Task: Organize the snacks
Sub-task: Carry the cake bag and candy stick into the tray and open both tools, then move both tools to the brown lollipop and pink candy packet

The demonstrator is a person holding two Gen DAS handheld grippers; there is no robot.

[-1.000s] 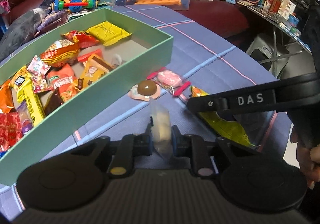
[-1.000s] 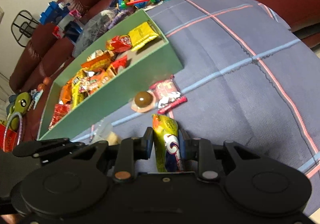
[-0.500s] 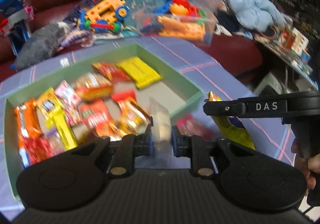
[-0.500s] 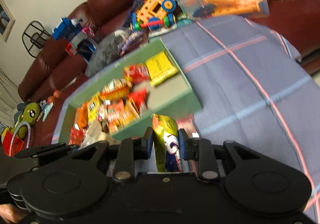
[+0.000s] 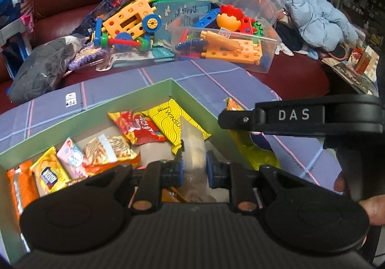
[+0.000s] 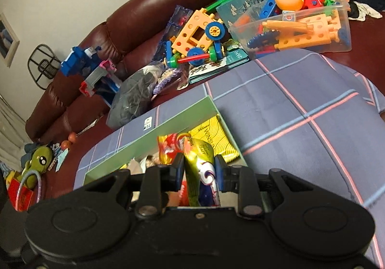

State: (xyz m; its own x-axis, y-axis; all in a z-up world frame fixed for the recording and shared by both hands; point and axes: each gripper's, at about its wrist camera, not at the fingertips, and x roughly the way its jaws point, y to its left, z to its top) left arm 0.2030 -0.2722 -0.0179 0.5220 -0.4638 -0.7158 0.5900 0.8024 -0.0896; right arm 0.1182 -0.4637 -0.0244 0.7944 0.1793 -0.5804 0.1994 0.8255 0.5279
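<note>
Snacks fill the green box (image 5: pixel 197 100), the largest task item, which takes up the lower left and centre of the left wrist view, open-topped on the blue plaid cloth (image 5: pixel 216 81) so packets can be dropped in from above. Inside it lie a yellow packet (image 5: pixel 166 112) and a red packet (image 5: pixel 137 127) near the far corner, with more wrappers towards the lower left.

Next in size, the right gripper (image 6: pixel 198 168) pinches a yellow-and-blue packet (image 6: pixel 202 170) upright at lower centre of its view, just above the box's near corner, probably ready for release. In the left wrist view its black body reaches in from the right edge, with that packet hanging beside the box's right wall.

Smallest, a clear packet (image 5: pixel 193 148) stands upright, clamped in the left gripper (image 5: pixel 194 165) at lower centre, apparently over the box's bare floor.
</note>
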